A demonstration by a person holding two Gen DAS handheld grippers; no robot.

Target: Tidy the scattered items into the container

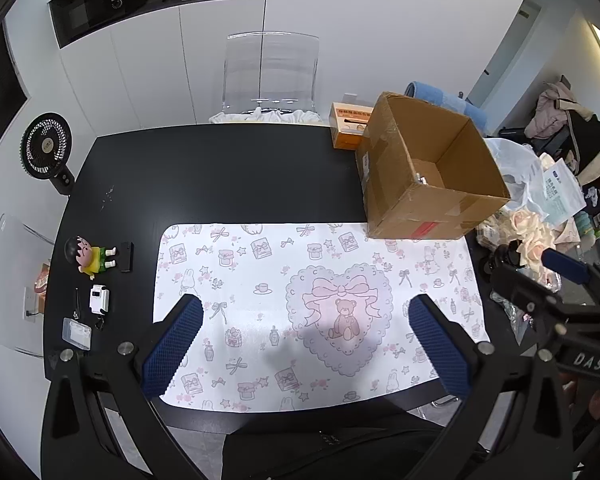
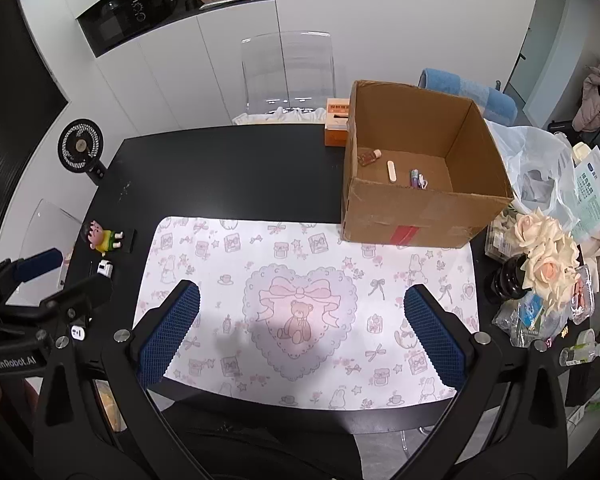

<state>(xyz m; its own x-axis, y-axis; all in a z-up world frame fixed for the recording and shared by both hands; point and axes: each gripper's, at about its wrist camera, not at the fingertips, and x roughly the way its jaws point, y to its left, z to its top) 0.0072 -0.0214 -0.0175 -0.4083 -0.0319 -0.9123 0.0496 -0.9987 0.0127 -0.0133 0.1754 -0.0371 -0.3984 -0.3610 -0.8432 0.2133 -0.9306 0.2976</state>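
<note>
Left wrist view shows the left gripper (image 1: 306, 346) with its blue-padded jaws spread wide and nothing between them, held above a white placemat (image 1: 260, 280) printed with bows, rabbits and a teddy bear in a heart. Ahead of the jaws and off to their right stands the open cardboard box (image 1: 432, 168), one corner resting on the mat. Out beyond the left jaw, on the bare black table (image 1: 220, 172), lie a cartoon figurine (image 1: 87, 255) in a yellow shirt, a small black block (image 1: 126, 257) just beside its feet, a small white device (image 1: 99, 299) nearer the jaw, and a clear plastic case (image 1: 76, 333). Right wrist view shows the right gripper (image 2: 302, 338) likewise wide open and empty over the same mat, with the box ahead and slightly right of its jaws; on the box floor are a small brown bottle (image 2: 370, 157), a pale flat stick (image 2: 392, 170) and a purple tube (image 2: 414, 178). Past the right jaw sit peach artificial roses (image 2: 544, 256) among plastic packets.
</note>
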